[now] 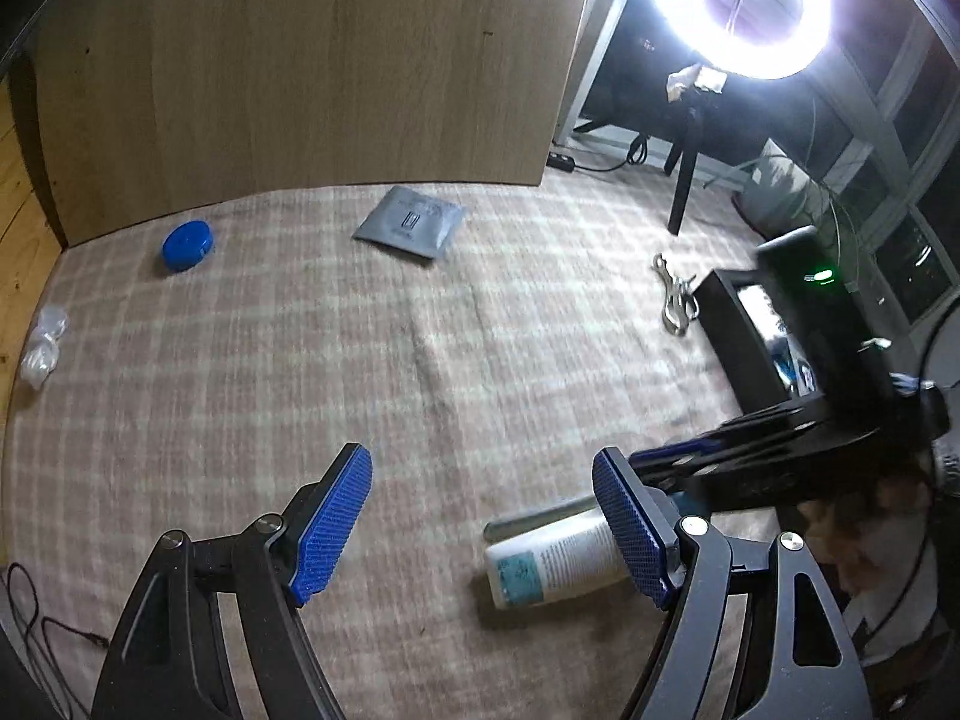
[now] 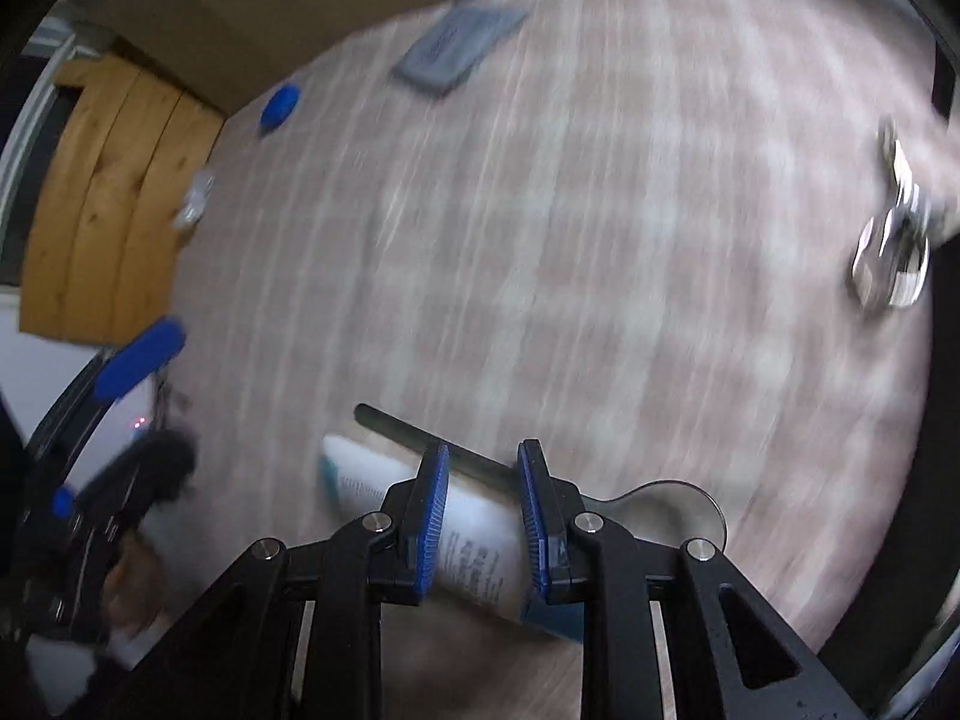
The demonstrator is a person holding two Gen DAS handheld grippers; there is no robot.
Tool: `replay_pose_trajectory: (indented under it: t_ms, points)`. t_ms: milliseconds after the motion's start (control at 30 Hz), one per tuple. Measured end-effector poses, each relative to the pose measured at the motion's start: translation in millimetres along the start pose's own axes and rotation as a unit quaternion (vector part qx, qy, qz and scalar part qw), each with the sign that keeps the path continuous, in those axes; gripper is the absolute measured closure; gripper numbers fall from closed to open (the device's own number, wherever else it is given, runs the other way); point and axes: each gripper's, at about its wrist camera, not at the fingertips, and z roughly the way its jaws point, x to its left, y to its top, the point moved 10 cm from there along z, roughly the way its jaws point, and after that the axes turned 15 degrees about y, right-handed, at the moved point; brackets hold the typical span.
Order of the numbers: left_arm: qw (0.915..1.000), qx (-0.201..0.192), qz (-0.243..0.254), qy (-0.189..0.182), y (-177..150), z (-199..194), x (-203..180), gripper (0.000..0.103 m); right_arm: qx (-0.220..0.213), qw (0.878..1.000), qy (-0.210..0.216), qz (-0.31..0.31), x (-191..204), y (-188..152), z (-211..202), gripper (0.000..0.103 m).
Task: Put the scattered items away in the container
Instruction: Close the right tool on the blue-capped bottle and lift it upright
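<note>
While the white tube (image 2: 474, 546) lies on the checked cloth (image 1: 360, 360), it is straddled by the blue pads of the right gripper (image 2: 483, 519), which are set close against its two sides; whether they press on it cannot be told through the blur. A dark rod (image 2: 420, 438) with a round clear lens (image 2: 672, 510), seemingly a magnifying glass, is seen just beyond the tube, touching it. The left gripper (image 1: 480, 528) is held wide apart over the cloth, nothing between its pads, with the tube (image 1: 558, 564) just beside its right pad. Beyond the tube, a black box (image 1: 744, 348) is placed at the right edge of the cloth, with items already inside. A metal clip (image 1: 675, 297) rests just beside the box. Well away from the tube, a grey packet (image 1: 411, 222) and a blue cap (image 1: 187, 246) lie near the wooden board (image 1: 300, 72), and a clear plastic piece (image 1: 42, 345) lies at the far left edge.
</note>
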Motion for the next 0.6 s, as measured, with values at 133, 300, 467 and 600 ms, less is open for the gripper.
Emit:
replay_pose_trajectory:
  t_ms: [133, 300, 467, 600]
  points:
    - [0.9999, 0.002, 0.009, -0.009, -14.3, -4.2, -2.4, 0.024, -0.050, 0.999, -0.008, 0.003, 0.3, -16.3, -30.0, 0.079]
    - [0.9982, 0.015, 0.057, -0.013, -23.2, 12.2, -25.5, 0.024, -0.072, 0.997, 0.001, 0.017, -1.7, -58.2, -56.7, 0.079]
    - [0.9954, 0.034, 0.082, -0.034, -26.3, 33.0, -53.2, 0.028, -0.068, 0.997, 0.000, 0.018, 5.0, -92.8, -40.1, 0.079]
    - [0.9909, 0.064, 0.111, -0.041, -38.7, 48.8, -68.8, 0.036, -0.072, 0.997, -0.017, 0.030, -1.1, -93.8, -17.9, 0.079]
